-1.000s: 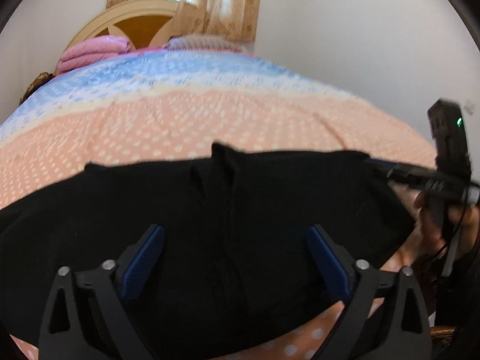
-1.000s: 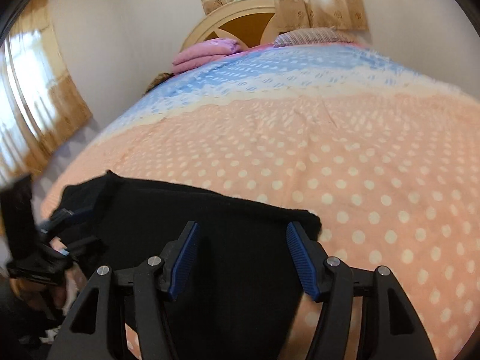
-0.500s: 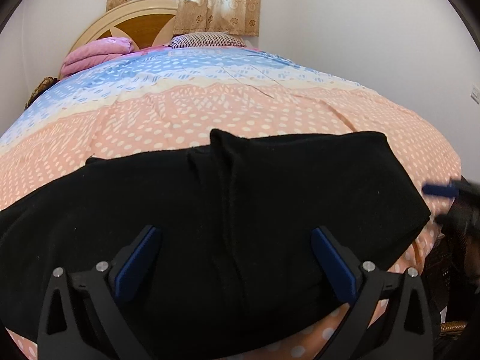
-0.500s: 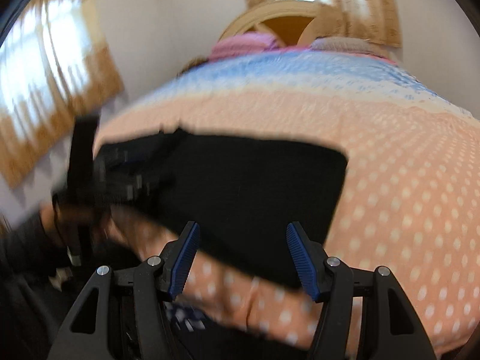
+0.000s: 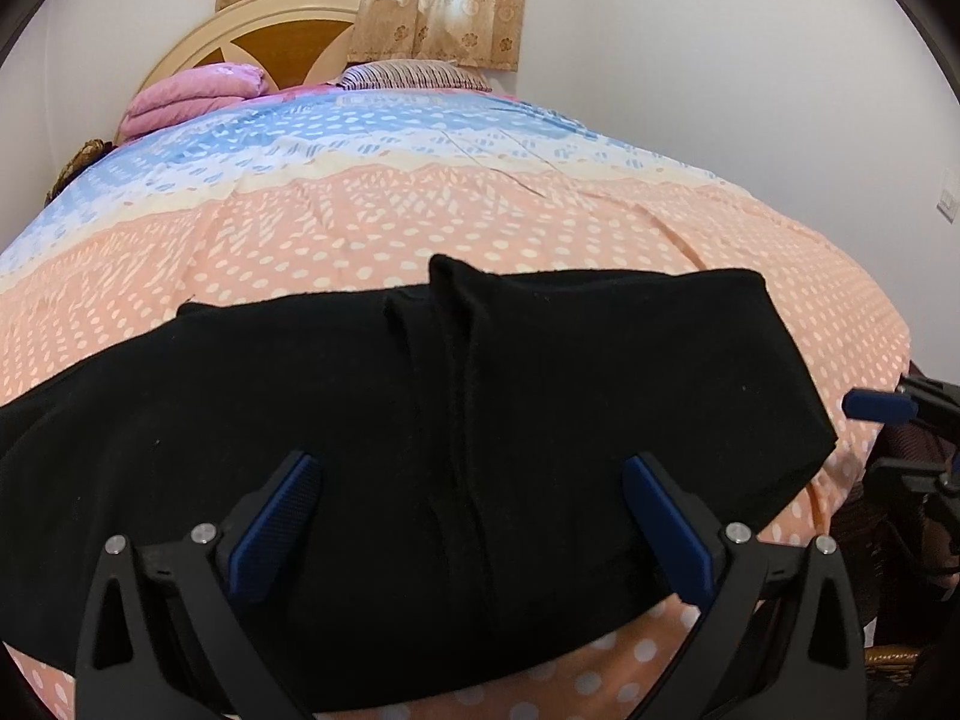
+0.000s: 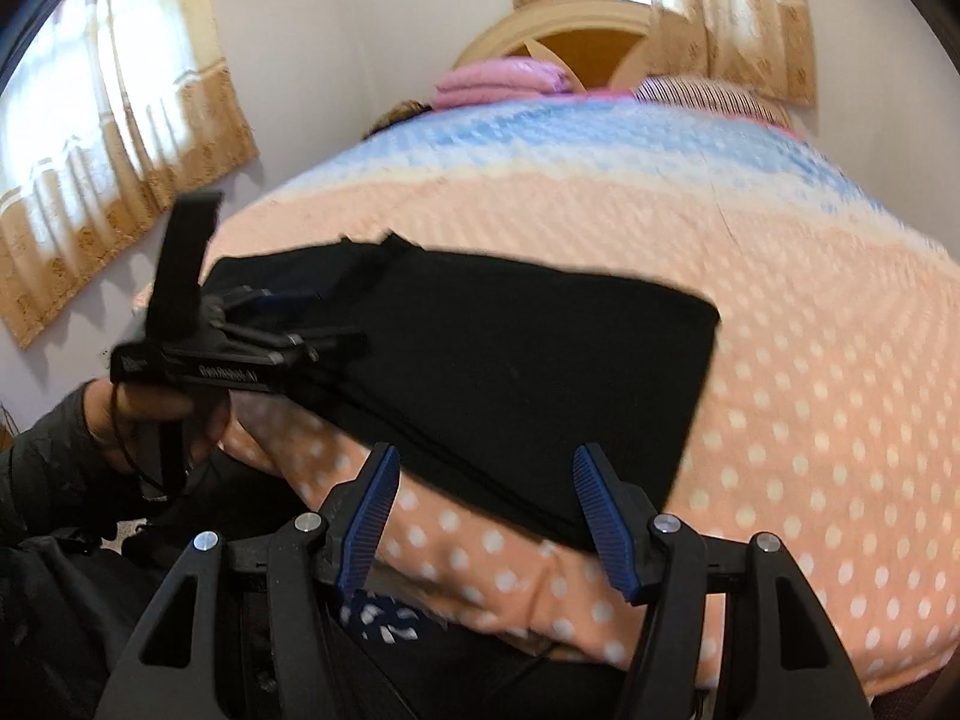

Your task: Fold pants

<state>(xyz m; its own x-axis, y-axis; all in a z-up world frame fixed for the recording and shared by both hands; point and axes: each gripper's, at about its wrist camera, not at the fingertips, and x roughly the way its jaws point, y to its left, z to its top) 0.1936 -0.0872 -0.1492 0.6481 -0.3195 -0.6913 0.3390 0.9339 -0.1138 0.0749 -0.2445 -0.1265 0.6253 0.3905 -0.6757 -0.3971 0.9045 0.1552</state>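
Black pants (image 5: 480, 450) lie flat across the bed (image 5: 480, 228), doubled lengthwise judging by the layered 6 o'clock edge, further folds seemingly due, while left gripper (image 5: 468, 516) and right gripper (image 6: 486, 516) hover with jaws apart, gripping nothing.

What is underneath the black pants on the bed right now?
The black pants lie on the polka-dot bedspread, which shows all around them and at the near edge. Whatever sits directly beneath the cloth is covered, so nothing else can be made out.

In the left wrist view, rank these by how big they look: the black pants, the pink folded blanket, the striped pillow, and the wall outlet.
1. black pants, by far the largest, though nearest the camera
2. pink folded blanket
3. striped pillow, close to the blanket in apparent size, so that order is unsure
4. wall outlet, smallest
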